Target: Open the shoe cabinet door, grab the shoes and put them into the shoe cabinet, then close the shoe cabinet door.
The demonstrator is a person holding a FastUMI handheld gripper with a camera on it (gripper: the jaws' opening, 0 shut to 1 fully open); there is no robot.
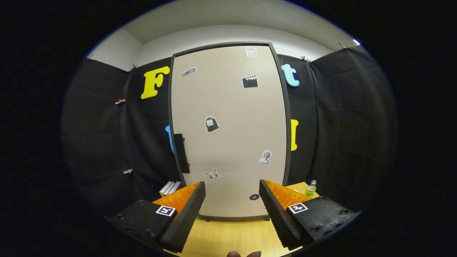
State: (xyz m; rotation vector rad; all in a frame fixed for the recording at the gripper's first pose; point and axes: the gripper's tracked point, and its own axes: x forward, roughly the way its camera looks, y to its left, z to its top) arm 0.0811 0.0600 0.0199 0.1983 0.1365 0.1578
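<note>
Cabinet door stands shut and upright on the table, straight ahead beyond the gripper, whose fingers are spread wide and hold nothing. It looks like a stiff, flat, smooth panel that should swing lightly. The dark handle on its left edge seems the best place to grip. Stickers dot its face.

Shoe cabinet beyond spread gripper, bottle at its right.
</note>
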